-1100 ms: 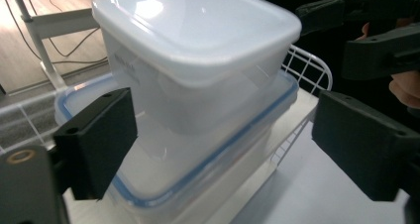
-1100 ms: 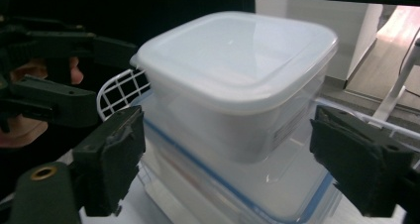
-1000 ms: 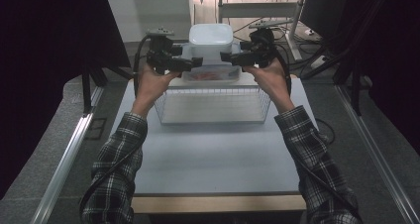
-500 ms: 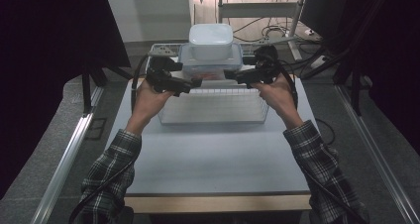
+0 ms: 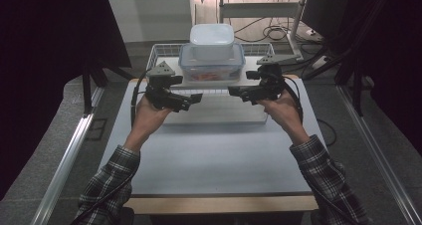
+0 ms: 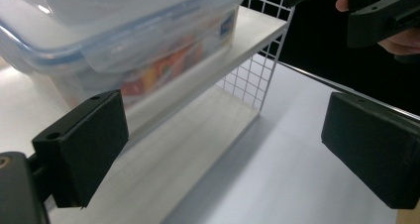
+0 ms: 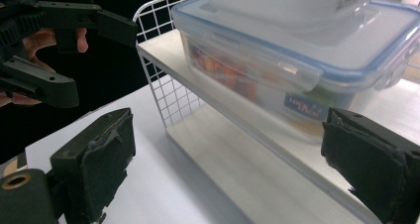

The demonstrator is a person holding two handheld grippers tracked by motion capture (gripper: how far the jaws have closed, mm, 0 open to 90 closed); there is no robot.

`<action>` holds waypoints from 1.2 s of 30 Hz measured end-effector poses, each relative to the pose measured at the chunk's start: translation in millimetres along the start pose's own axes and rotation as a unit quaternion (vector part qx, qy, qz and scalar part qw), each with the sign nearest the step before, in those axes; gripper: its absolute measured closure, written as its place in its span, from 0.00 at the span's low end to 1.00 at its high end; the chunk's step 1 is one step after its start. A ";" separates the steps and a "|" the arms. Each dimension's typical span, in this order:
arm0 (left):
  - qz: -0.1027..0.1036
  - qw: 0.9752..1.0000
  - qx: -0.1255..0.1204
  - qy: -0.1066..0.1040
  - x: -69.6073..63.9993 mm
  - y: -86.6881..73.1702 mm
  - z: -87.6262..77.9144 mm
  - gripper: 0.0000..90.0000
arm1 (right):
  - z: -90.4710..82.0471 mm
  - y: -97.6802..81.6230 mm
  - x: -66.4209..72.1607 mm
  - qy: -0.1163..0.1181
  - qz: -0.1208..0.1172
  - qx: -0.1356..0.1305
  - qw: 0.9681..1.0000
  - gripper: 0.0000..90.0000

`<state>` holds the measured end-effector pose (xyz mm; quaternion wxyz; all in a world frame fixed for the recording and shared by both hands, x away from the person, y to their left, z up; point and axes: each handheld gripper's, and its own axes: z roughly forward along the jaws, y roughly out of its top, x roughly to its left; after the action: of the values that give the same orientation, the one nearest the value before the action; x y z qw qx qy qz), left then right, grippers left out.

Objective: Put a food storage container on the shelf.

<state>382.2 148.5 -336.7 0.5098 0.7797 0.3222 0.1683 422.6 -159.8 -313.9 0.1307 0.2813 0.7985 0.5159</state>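
Pale grey tabletop (image 5: 209,155) under dim room light, with dark curtains to either side and cables on the floor beyond; a white wire rack (image 5: 159,53) with a white shelf board (image 6: 257,28) stands at the far half of the table.

On the shelf sits a clear lidded container with a blue seal (image 5: 212,63), coloured contents showing through its wall; a smaller white tub (image 5: 212,36) is stacked on its lid.

The left gripper (image 5: 191,99) and the right gripper (image 5: 239,92) are held level in front of the rack, tips turned toward each other with a gap between them. Both stand with jaws spread wide and nothing between the pads, as each gripper view shows: left gripper (image 6: 223,149), right gripper (image 7: 237,169).

The container lies just beyond and above both grippers, between them, and touches neither. In the left gripper view it rises above the left pad (image 6: 81,144); in the right gripper view it (image 7: 302,55) sits above the right pad (image 7: 371,169), its side latch (image 7: 257,60) facing the camera.

Step judged in hand: approach to the stacked containers, before any contact.

The next move appears to call for raising both grippers to shelf height and closing one on each short end of the lower container, evenly, so that the loose tub on top does not slide off.
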 end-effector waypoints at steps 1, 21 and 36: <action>-0.001 1.000 0.001 0.000 -0.3 -1.7 0.3 0.04 | -0.6 -1.6 -0.1 0.000 0.000 0.000 1.000 0.08; -0.009 1.000 0.000 -0.002 -3.8 -31.9 -5.6 0.04 | -7.7 -27.3 1.5 0.003 0.005 0.007 1.000 0.07; -0.012 1.000 0.015 0.011 -8.5 -59.5 -3.2 0.03 | -10.2 -50.6 -0.5 -0.009 0.007 0.015 1.000 0.04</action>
<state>354.4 161.2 -388.5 0.4967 0.7812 0.3396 0.1661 402.0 -183.4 -354.9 0.1301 0.2930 0.8030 0.5025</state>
